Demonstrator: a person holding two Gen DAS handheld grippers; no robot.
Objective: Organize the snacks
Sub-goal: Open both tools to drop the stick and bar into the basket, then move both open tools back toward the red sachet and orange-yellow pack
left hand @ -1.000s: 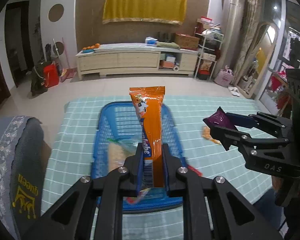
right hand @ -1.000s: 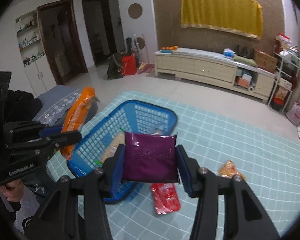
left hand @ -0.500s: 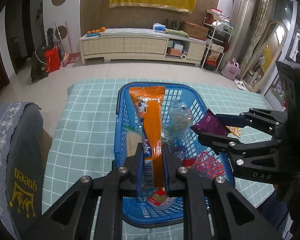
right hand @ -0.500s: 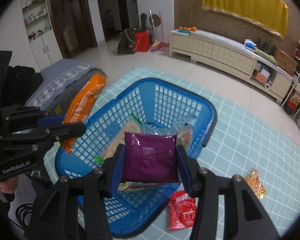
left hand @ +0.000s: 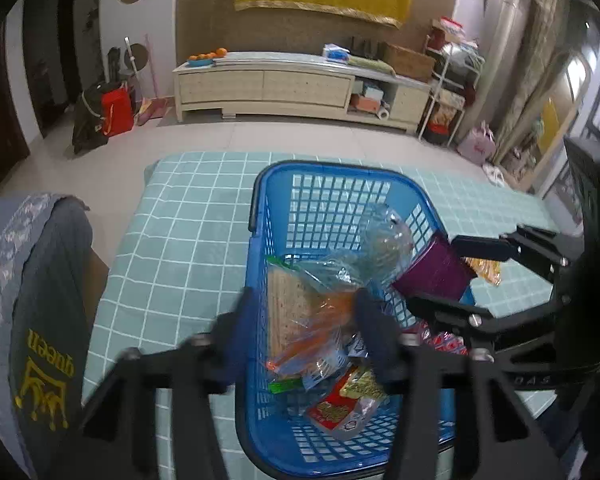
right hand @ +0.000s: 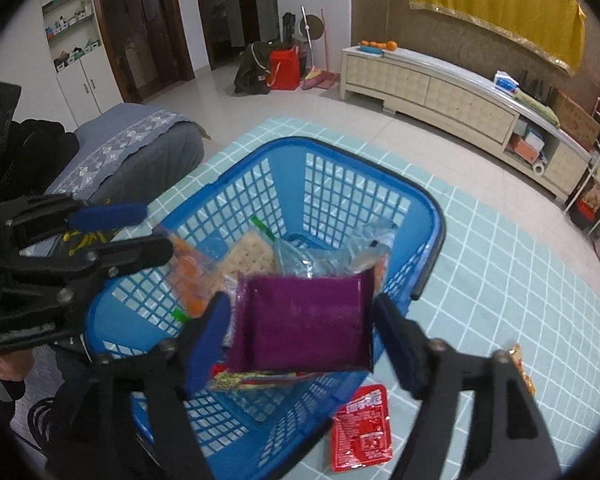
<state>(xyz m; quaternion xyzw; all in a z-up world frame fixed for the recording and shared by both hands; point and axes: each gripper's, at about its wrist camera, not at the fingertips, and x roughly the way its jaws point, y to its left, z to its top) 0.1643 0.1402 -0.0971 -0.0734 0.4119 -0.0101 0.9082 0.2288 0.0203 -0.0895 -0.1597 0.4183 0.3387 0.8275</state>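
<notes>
Both grippers sit over the blue basket [left hand: 260, 216] on the teal checked cloth [left hand: 188, 240].

Left gripper [left hand: 306, 326]: jaws have just been opening and now stand apart. The orange snack pack [left hand: 320, 332], blurred, sits between them, clear of both pads, among the packets inside the basket.

Right gripper [right hand: 302, 326]: jaws have just been opening. The purple packet [right hand: 304, 324] lies between them with a gap at each pad, tilted above the basket's near rim.

A cracker pack [right hand: 248, 256] and clear wrappers [left hand: 384, 240] lie in the basket. On the cloth, a red packet [right hand: 362, 428] lies at 5 o'clock of the basket and an orange-yellow packet [right hand: 520, 364] at 4 o'clock.
</notes>
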